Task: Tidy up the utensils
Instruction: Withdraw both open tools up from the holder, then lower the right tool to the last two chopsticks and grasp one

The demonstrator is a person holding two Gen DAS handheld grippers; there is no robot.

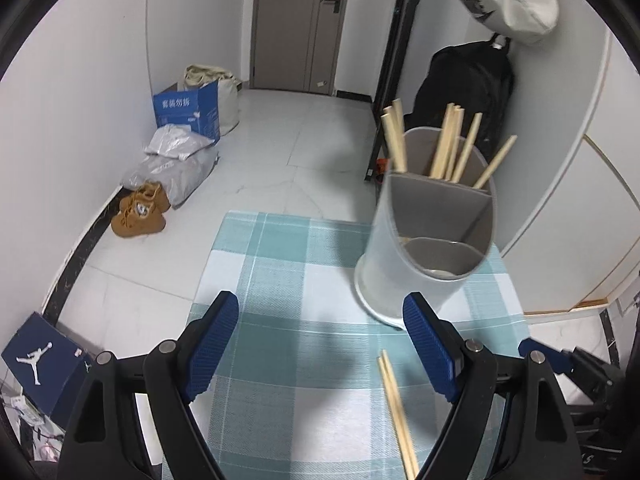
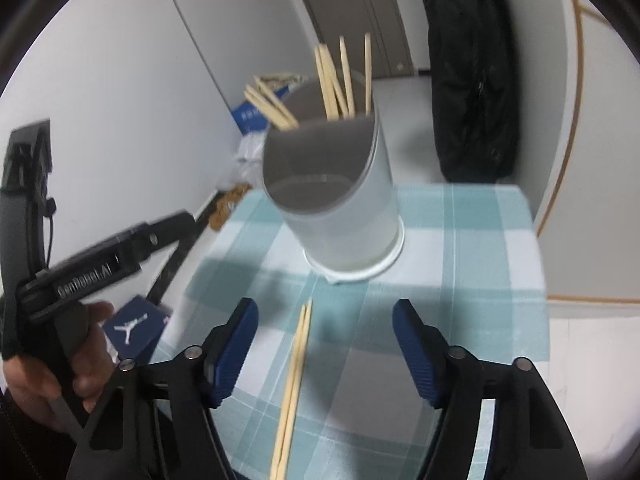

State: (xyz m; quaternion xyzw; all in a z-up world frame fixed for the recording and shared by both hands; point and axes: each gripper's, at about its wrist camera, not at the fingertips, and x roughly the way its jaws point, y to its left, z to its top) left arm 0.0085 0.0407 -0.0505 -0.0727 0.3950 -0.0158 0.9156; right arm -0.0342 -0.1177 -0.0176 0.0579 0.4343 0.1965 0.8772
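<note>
A pair of thin pale wooden chopsticks (image 2: 296, 376) is seen lying side by side on the surface covered by a teal-and-white checked cloth (image 2: 460, 232), just in front of a grey cylindrical utensil holder with inner dividers (image 2: 340, 200), in whose rear compartments other chopsticks already stand. The right tongs (image 2: 325, 346) are held open above the pair, nothing being gripped and the pads not touching the sticks. The left tongs (image 1: 320, 350) are also spread wide and empty, the pair lying near the right pad. The sticks are judged light, stiff and smooth, liable to roll or scissor apart; a grip across both near mid-length is advised.
</note>
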